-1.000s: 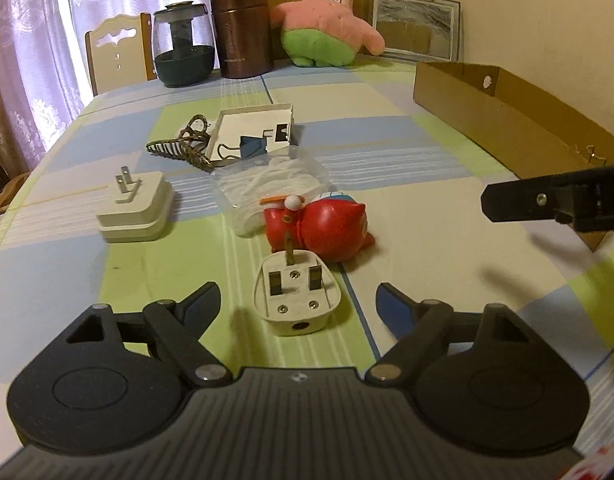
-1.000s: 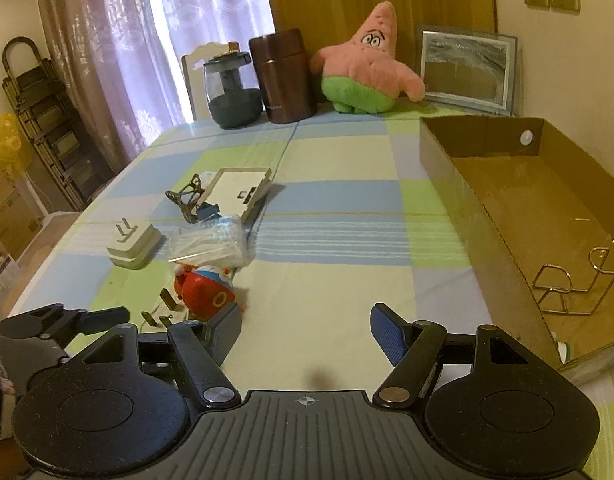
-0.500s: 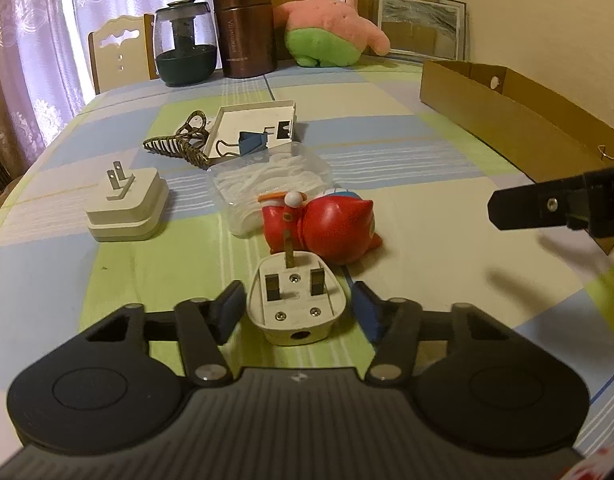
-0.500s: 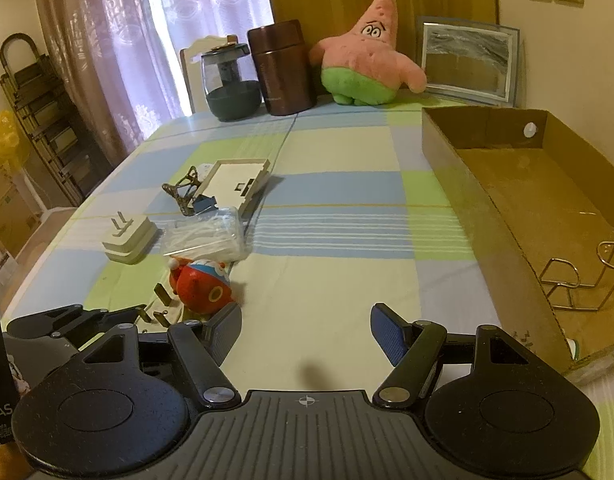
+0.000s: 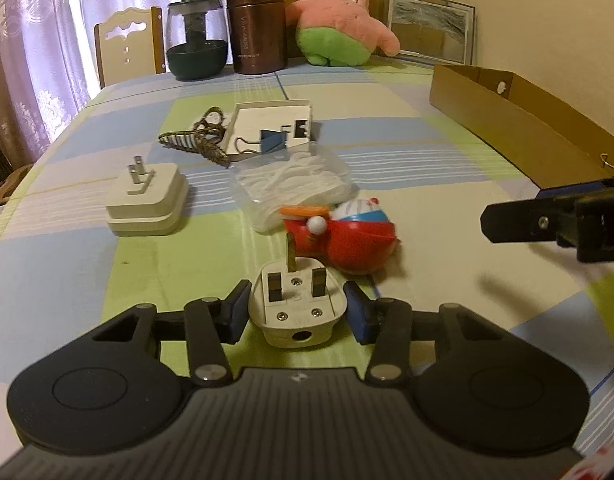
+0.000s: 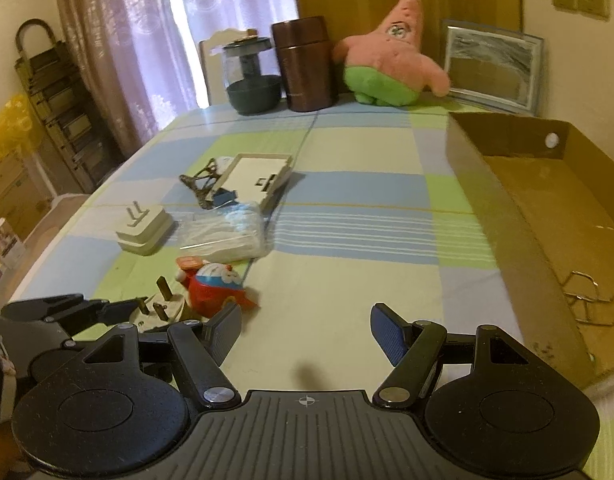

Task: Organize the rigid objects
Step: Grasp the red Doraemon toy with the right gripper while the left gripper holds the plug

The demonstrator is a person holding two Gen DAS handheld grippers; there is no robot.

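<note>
A white three-pin plug [image 5: 297, 308] lies prongs-up on the checked tablecloth, right between the pads of my left gripper [image 5: 297, 314]. The jaws are closing and both pads touch the plug's sides. Just beyond it lies a red and blue cartoon toy [image 5: 347, 240], and to the far left a white two-pin charger [image 5: 147, 200]. My right gripper [image 6: 305, 332] hovers open over bare cloth with nothing between its fingers. From its view, the plug [image 6: 163, 306] and the left gripper [image 6: 107, 312] sit at the lower left. A cardboard box [image 6: 507, 216] lies open on the right.
Behind the toy are a plastic bag of white cord [image 5: 295, 182], a white tray [image 5: 267, 128] with a blue binder clip [image 5: 273, 138], and a bronze hair clip [image 5: 195, 142]. A wire rack [image 6: 595, 288] lies inside the box. A plush star [image 5: 343, 32], canister [image 5: 259, 24] and jar [image 5: 197, 38] line the far edge.
My left gripper's jaws have closed in from wide apart onto the sides of the three-pin plug. The right gripper has stayed open and almost still.
</note>
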